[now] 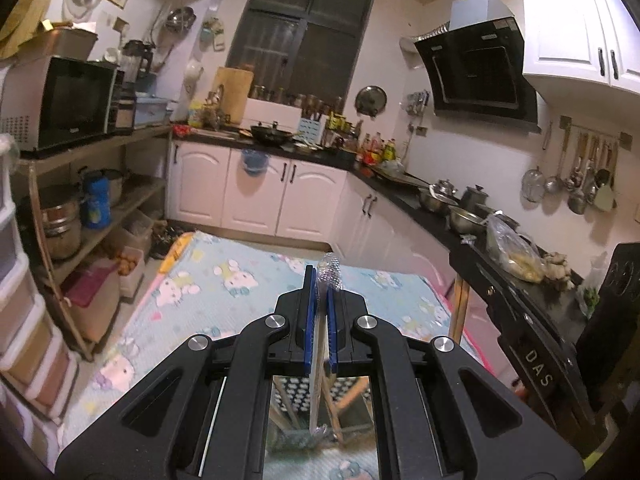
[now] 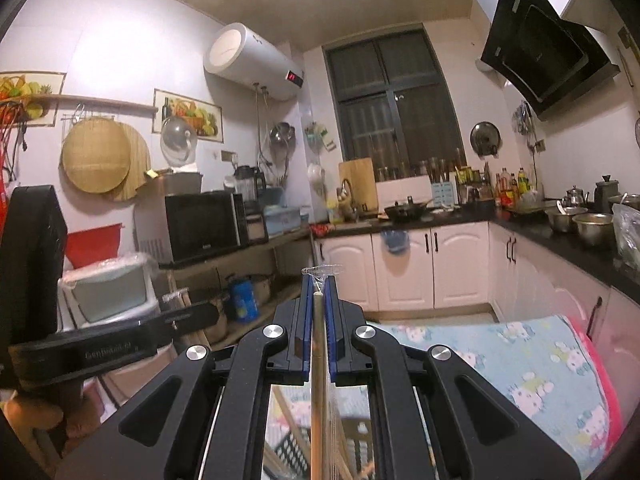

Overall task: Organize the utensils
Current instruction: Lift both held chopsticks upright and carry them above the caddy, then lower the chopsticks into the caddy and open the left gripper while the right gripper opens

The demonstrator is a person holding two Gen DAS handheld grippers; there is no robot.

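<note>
Left gripper (image 1: 321, 285) clamped on a plastic-wrapped utensil (image 1: 329, 274), above the cartoon-print cloth (image 1: 224, 276). Right gripper (image 2: 319, 285) clamped on a wrapped wooden stick (image 2: 318, 320), pointing level toward the kitchen cabinets (image 2: 404, 268).

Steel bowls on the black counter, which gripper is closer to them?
Right. The right gripper is on the counter's side; the left gripper is beyond it, farther from the steel bowls.

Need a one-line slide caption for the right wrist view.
Right gripper shut on a plastic-wrapped chopstick, held level above the cartoon-print cloth, facing kitchen cabinets.
</note>
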